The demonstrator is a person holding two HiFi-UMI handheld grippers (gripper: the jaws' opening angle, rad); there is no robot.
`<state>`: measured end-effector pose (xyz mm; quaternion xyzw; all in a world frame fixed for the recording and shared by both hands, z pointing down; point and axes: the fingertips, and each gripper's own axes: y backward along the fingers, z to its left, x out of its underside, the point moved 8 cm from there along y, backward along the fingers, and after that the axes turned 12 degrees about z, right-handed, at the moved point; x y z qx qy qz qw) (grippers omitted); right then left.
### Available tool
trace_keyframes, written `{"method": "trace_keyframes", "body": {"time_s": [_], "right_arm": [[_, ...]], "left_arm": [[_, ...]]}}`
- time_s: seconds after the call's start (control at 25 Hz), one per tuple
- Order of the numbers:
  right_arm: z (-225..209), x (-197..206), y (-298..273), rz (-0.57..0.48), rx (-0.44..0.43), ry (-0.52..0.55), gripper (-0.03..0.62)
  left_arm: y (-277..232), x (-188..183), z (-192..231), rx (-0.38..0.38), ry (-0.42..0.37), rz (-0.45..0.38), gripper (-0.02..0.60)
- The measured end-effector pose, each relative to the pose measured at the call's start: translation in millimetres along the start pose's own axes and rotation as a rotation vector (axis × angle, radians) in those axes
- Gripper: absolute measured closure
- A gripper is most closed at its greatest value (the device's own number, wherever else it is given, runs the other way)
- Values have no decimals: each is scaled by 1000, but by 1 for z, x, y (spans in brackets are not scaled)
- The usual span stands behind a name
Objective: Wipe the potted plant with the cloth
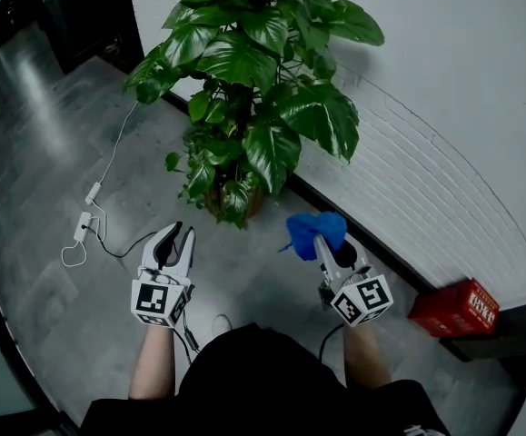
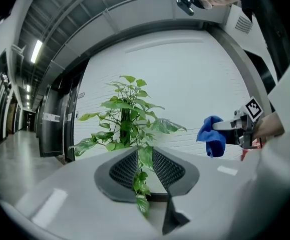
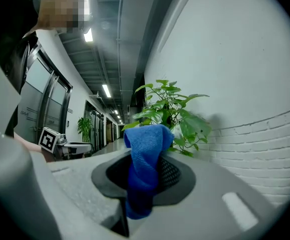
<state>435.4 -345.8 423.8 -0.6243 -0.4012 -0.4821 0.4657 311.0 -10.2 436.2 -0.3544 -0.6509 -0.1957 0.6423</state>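
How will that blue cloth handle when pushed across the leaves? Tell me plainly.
Probably floppy: the blue cloth droops in folds from the jaws of the right gripper. Likely light: a narrow pinch holds the whole bunch. Its napped weave should drag rather than slip on the leaves, which may bend.

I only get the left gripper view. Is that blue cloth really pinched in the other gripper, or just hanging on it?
Observer: Pinched. The right gripper view shows the cloth clamped between the right gripper's jaws.
Operator: Where's the pot? I just see leaves.
Observer: The head view shows the pot on the floor under the leaves, by the wall.
Operator: Anything lying on the floor?
Observer: A white cable, on the left gripper's side of the pot.
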Motion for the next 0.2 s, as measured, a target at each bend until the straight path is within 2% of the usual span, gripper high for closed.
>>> {"method": "trace_keyframes", "body": {"time_s": [0.2], "right_arm": [[5, 2, 0, 3, 2, -4, 508]], "left_arm": [[1, 4, 2, 10, -1, 6, 485]]}}
